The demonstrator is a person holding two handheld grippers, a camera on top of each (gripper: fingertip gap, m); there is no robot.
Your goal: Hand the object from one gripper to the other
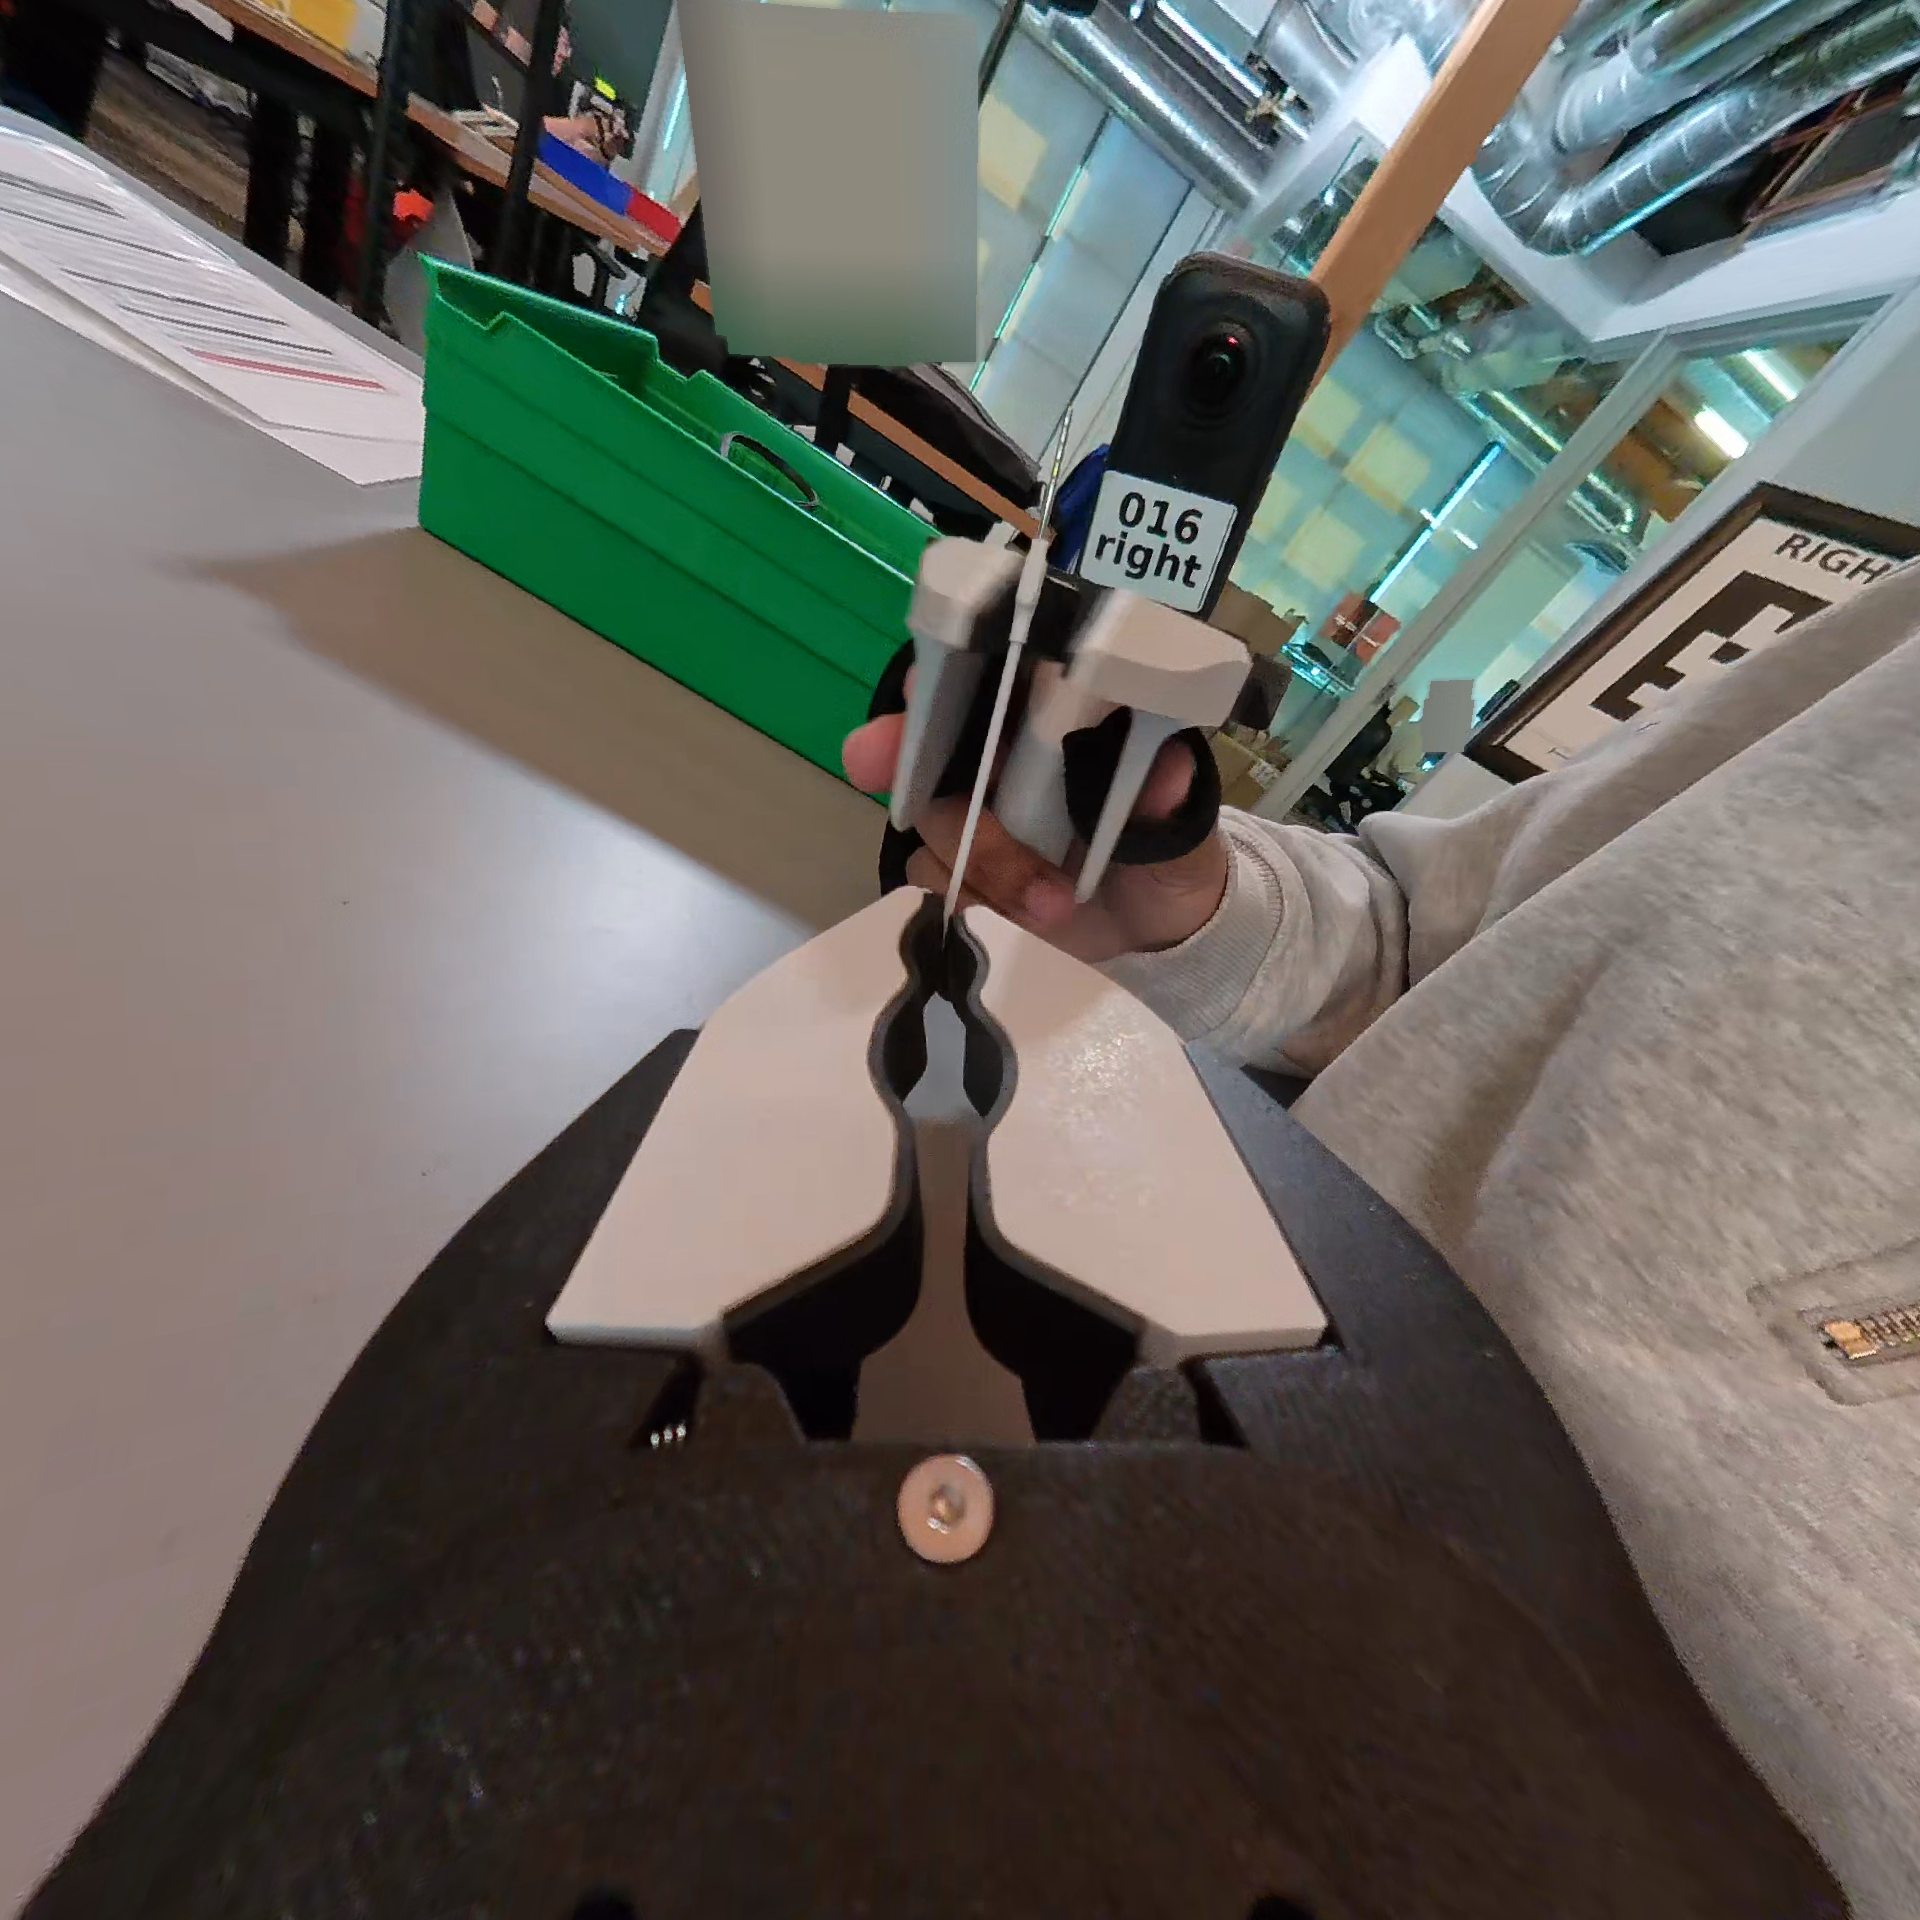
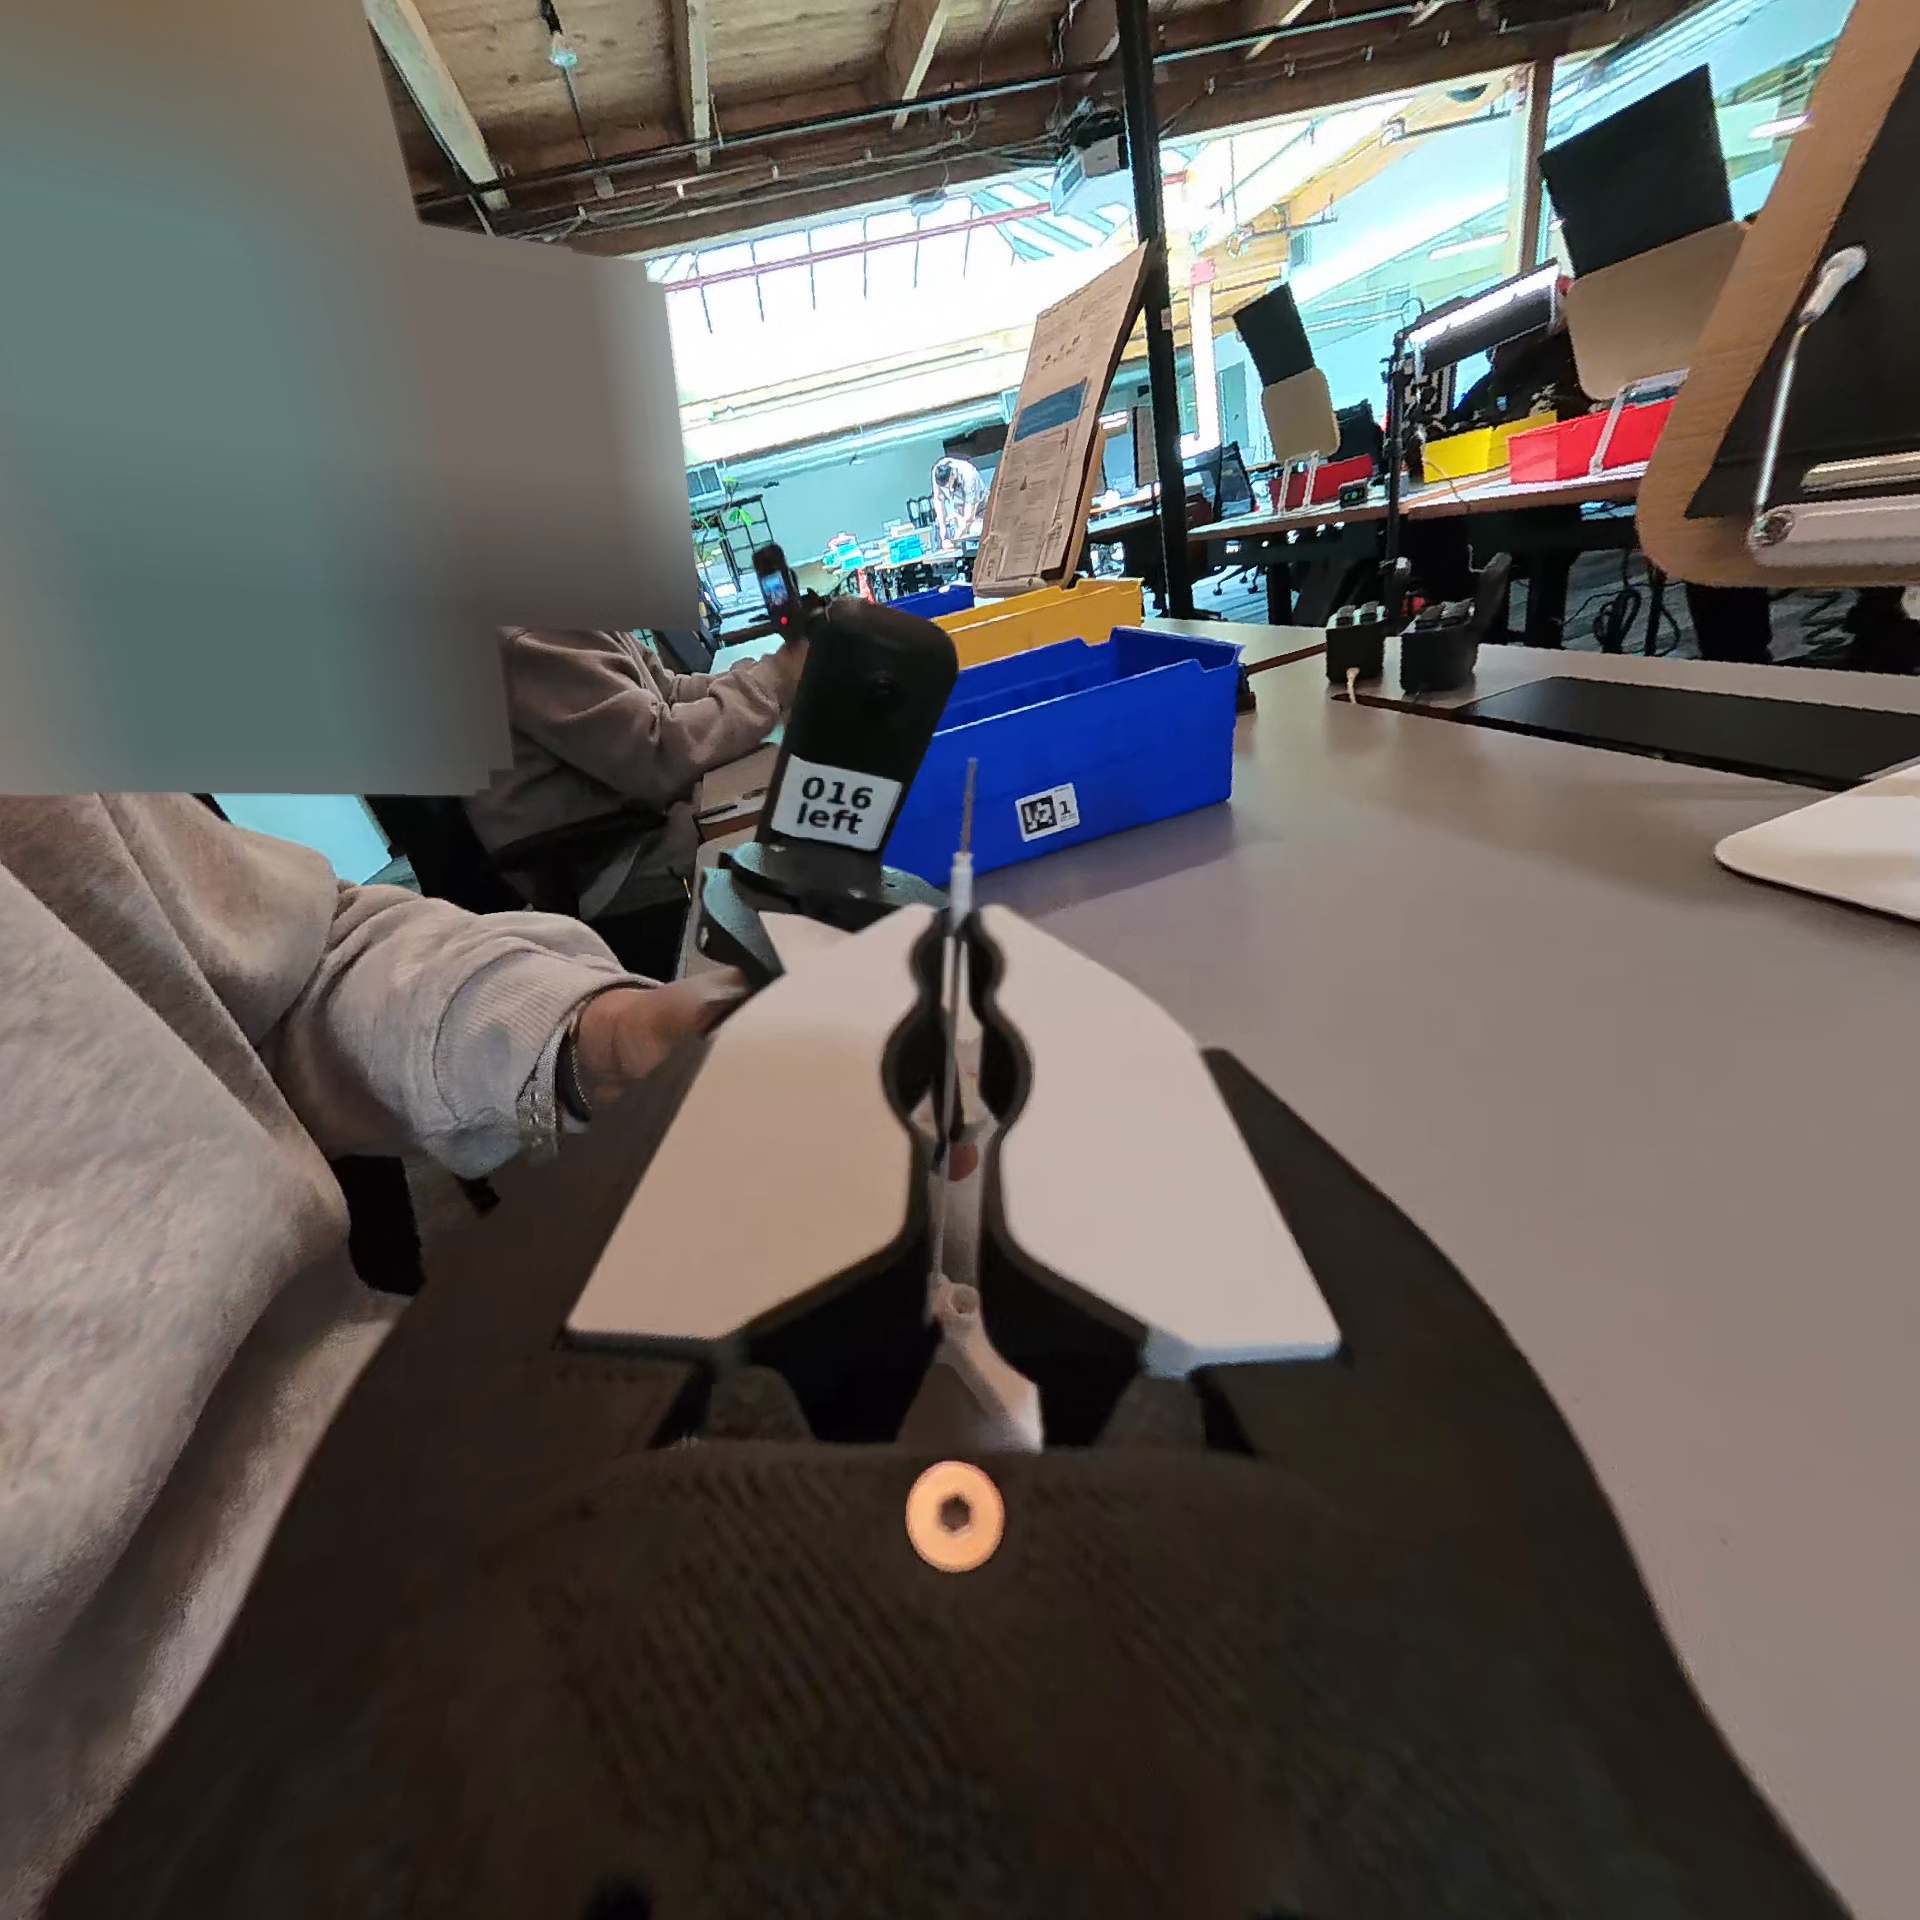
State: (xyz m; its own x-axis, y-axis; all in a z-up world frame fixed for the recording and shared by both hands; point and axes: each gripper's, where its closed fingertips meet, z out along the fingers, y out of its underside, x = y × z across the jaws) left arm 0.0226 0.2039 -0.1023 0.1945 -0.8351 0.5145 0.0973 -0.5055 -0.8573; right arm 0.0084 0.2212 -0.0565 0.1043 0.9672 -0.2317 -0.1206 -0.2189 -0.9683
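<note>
White and needle-thin, the rod (image 1: 987, 748) is clenched at its near end by the left tongs (image 1: 943, 940), whose black wavy pads are pressed together on it right at their tips. From there the rod's long axis runs straight ahead of the left tongs and upward, ending in a fine metal needle that points up and away.

The right tongs (image 2: 951, 925) face the left ones, with the rod lying in the slim gap between their pads, the needle end sticking out past their tips. I cannot tell whether they actually pinch it or only flank it.

Both tongs are held above the grey bench (image 1: 312, 935). A green bin (image 1: 623, 499) sits on the bench beyond and to the left of the left tongs; a blue bin (image 2: 1081, 748) sits beyond the right tongs.
</note>
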